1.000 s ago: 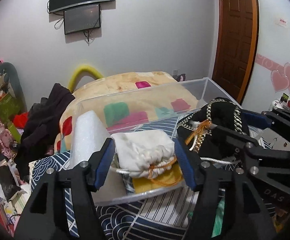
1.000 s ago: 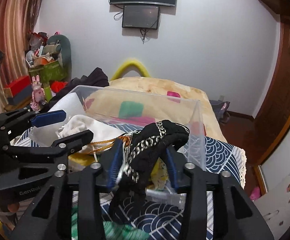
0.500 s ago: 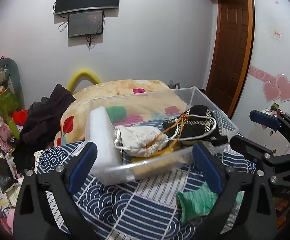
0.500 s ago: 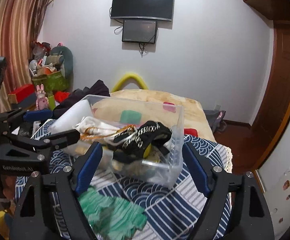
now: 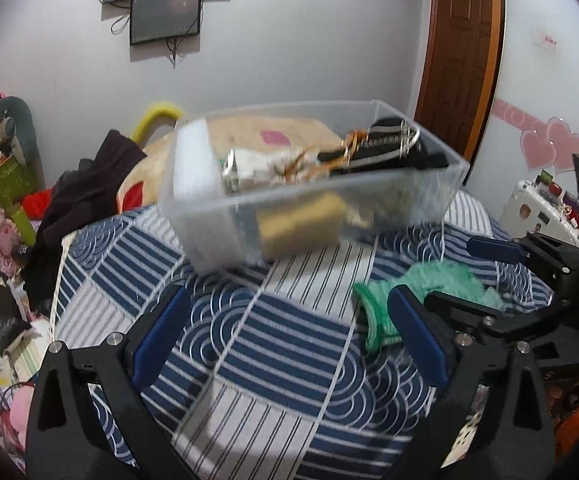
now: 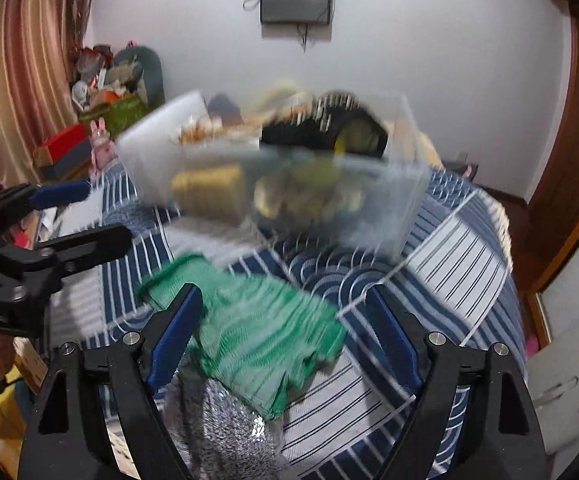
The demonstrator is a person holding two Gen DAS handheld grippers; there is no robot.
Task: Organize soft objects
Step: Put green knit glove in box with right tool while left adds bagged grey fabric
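Left wrist view: the left gripper (image 5: 285, 332) stands wide apart with nothing between its fingers, above the striped bedspread (image 5: 273, 320). A clear plastic bin (image 5: 313, 196) sits further off on the bed, holding a white pouch (image 5: 249, 164), a black chained bag (image 5: 389, 148) and a yellow item (image 5: 301, 228). A green cloth (image 5: 429, 284) lies near right.

Right wrist view, blurred: the right gripper (image 6: 285, 328) is spread wide, unloaded, the green cloth (image 6: 257, 328) lying on the bedspread between its fingers. The bin (image 6: 405, 208) sits beyond.
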